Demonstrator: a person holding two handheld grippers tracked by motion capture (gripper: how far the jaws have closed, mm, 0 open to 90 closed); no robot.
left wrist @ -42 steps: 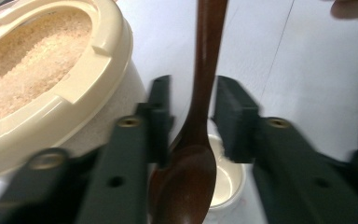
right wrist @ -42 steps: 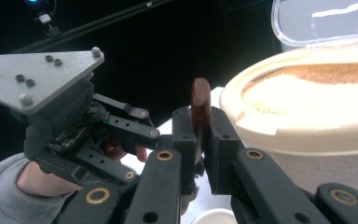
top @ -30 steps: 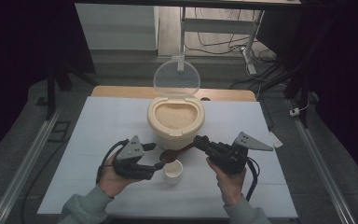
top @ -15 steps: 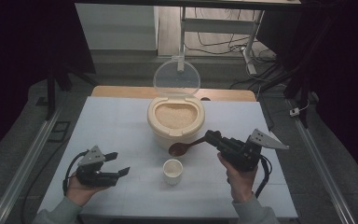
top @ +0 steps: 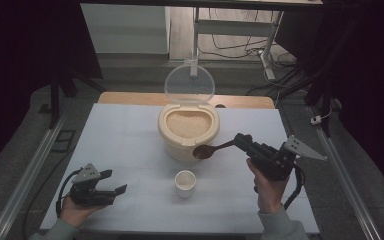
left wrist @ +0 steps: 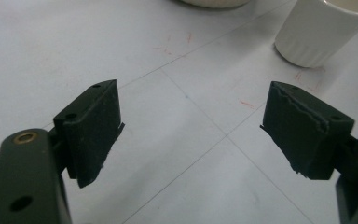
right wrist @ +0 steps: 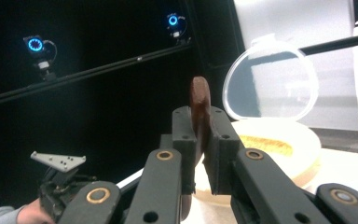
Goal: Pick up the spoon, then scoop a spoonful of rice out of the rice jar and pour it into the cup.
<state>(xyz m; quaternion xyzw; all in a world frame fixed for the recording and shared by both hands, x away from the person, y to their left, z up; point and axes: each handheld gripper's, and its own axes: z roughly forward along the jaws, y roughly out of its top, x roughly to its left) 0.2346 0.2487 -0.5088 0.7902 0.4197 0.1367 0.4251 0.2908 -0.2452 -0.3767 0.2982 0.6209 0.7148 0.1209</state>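
Wooden and dark brown, the spoon (top: 214, 149) was the thing I worked with. High view: I held it by the end of its handle in my right gripper (top: 241, 140), jaws shut on it, the bowl reaching left toward the front wall of the cream rice container (top: 188, 141). The container stood mid-table with its clear lid (top: 189, 83) tipped up behind it and grain (top: 187, 123) filling it. A small white cup (top: 185, 183) stood in front of the container, below the spoon and apart from it. My left gripper (top: 116, 189) rested low over the white table (top: 125, 135), well left of the cup; its jaws had just been opening, with nothing between them.

Left gripper view: my two black pads (left wrist: 92, 126) stood wide apart over bare table, touching nothing, with the ribbed cup (left wrist: 322, 29) beyond them at upper right.

Right gripper view: my pads (right wrist: 219, 140) pressed on the spoon's handle (right wrist: 199, 108) from both sides, the wood rising edge-on between them, with the lid (right wrist: 270, 79) and container rim (right wrist: 279, 135) behind.

I judged the spoon light, stiff and not slippery. A grip far out on the handle would let a loaded bowl tilt, so I would keep it level.
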